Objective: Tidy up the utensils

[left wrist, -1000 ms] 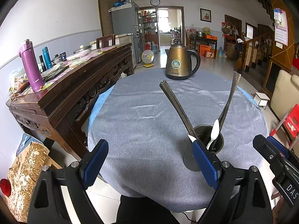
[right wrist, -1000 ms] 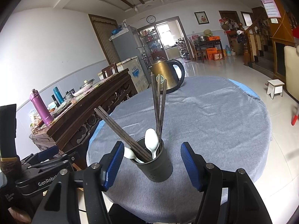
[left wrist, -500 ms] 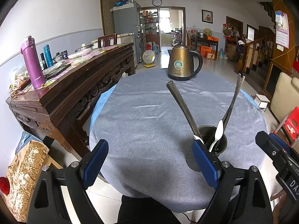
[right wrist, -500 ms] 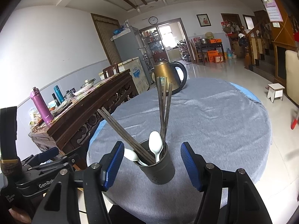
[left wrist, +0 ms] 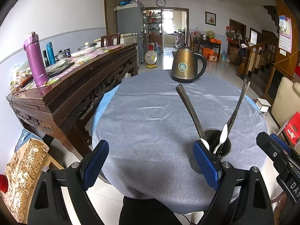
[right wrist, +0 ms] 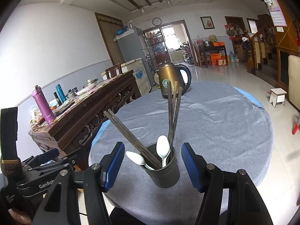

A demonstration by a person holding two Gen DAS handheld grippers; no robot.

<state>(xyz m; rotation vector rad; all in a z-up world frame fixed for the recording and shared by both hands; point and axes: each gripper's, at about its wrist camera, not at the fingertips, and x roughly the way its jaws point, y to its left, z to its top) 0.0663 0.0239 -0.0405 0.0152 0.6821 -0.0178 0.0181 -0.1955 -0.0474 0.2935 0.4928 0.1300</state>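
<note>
Near the front edge of the round tabletop (right wrist: 215,116), which is draped in grey cloth, stands a dark utensil cup (right wrist: 162,170). It holds two white plastic spoons (right wrist: 163,150) bowl-up and two bundles of dark chopsticks: one bundle (right wrist: 131,136) leans out toward the left, the other (right wrist: 173,110) stands nearly upright. At the far edge of the tabletop sits a brass-coloured electric kettle (right wrist: 169,80) with a black handle, well apart from the cup.

The right gripper (right wrist: 152,166) is spread wide with its blue pads on either side of the cup and not touching it. The left gripper (left wrist: 151,164) is also spread wide and holds nothing; it hangs over the front edge of the tabletop, and in its view the cup (left wrist: 218,146) shows just past its right-hand finger.

Beside the tabletop on the left runs a carved dark wooden sideboard (left wrist: 75,86), with a purple flask (left wrist: 34,60) and a blue flask (left wrist: 50,52) among the clutter on top.
</note>
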